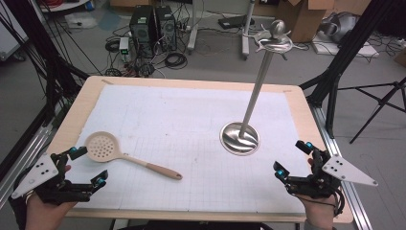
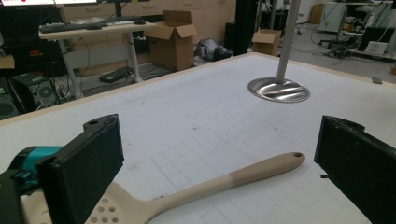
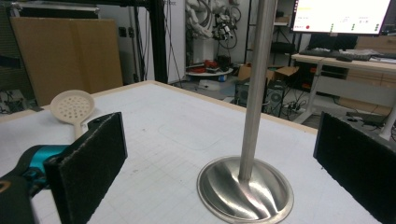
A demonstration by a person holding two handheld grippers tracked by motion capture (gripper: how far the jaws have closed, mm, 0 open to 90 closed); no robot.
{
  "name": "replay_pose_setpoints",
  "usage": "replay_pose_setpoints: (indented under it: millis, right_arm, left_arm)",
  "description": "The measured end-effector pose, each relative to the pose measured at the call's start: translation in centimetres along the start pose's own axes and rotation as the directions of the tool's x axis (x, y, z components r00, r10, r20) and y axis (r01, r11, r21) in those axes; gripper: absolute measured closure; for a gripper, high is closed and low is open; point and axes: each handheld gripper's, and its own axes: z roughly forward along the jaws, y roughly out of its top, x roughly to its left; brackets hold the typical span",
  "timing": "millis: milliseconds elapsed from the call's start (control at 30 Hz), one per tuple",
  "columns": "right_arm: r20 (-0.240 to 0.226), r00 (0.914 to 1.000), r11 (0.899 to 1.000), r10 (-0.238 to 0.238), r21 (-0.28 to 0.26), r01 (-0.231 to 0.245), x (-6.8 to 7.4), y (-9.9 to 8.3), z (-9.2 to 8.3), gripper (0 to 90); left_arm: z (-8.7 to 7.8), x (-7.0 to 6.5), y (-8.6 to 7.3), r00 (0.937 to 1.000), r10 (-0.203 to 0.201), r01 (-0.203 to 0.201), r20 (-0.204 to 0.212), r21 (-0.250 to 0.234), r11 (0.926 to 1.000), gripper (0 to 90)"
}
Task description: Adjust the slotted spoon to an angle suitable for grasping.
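White gridded matting covers the wooden surface point(image 1: 72, 112), with cables, computer towers and cardboard boxes on the floor beyond it. From the high view, a beige slotted spoon point(image 1: 125, 157) lies flat at the near left, its perforated head toward the left gripper point(image 1: 86, 167) and its handle pointing right. A steel stand point(image 1: 240, 138) with hooks on top rises at the right, probably meant for hanging the spoon by its handle hole. The right gripper point(image 1: 292, 160) rests at the near right edge. Both sets of jaws stand wide, holding nothing.

The left gripper view point(image 2: 212, 177) looks along the spoon point(image 2: 210, 184), which lies between and below the open jaws, seemingly lined up for a grasp; here the hole at the handle's end is plain.

The right gripper view point(image 3: 217, 172) faces the stand's base point(image 3: 245, 191) and pole, close up, with the spoon point(image 3: 72, 107) far off at the left. The hooks lie above this picture's edge.
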Motion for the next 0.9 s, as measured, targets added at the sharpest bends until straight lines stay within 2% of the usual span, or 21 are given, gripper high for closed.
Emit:
replay_pose_setpoints:
  millis: [433,567,700,800,900]
  right_arm:
    - [-0.007,0.9999,1.0,-0.014,0.027,0.015,0.4,-0.2,0.4,1.6]
    - [-0.009,0.9999,0.999,-0.005,0.036,0.005,0.5,-0.4,0.7,1.6]
    - [-0.017,0.9997,0.999,-0.015,0.037,0.016,0.6,-0.4,0.8,1.6]
    - [-0.02,0.9997,0.999,-0.012,0.038,0.013,0.8,-0.3,0.7,1.6]
    - [-0.018,0.9998,0.999,-0.013,0.032,0.013,0.6,-0.4,0.7,1.6]
  left_arm:
    - [0.6,0.0,-0.2,0.9994,0.012,-0.012,0.032,0.008,0.9999,1.7]
    - [0.6,0.0,-0.4,0.9994,0.005,-0.005,0.036,0.009,0.9999,1.7]
    - [0.8,0.1,-0.5,0.9993,0.001,-0.001,0.037,0.012,0.9999,1.7]
    - [1.0,0.0,-0.6,0.9988,-0.006,0.004,0.048,0.025,0.9997,1.8]
    - [1.4,-0.1,-0.8,0.997,-0.014,0.009,0.077,0.059,0.9982,4.5]
